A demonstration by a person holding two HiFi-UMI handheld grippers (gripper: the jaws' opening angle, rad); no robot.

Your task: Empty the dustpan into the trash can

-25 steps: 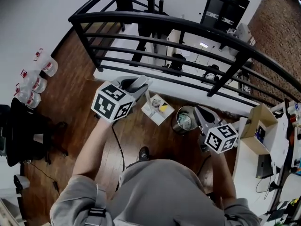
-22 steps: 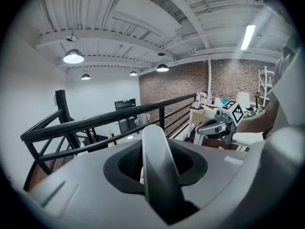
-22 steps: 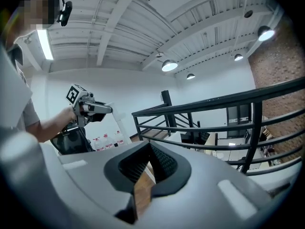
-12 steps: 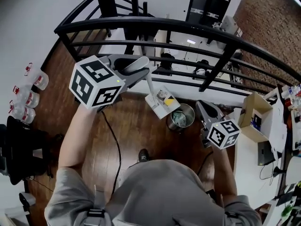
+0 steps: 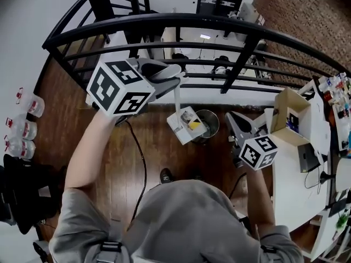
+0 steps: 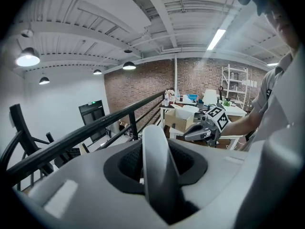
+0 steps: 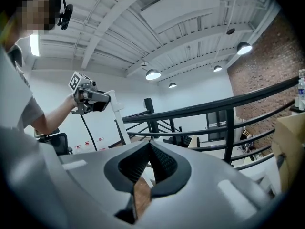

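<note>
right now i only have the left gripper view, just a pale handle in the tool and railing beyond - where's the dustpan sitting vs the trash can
observer: In the head view the white dustpan hangs on its handle below the left tool. It overlaps the left rim of the metal trash can.
operator: anything in the pan
observer: Yes, a yellow scrap lies in it.
operator: is the right tool in the way
observer: No. The right tool is to the right of the can and apart from it, with its jaws shut on nothing.
</note>
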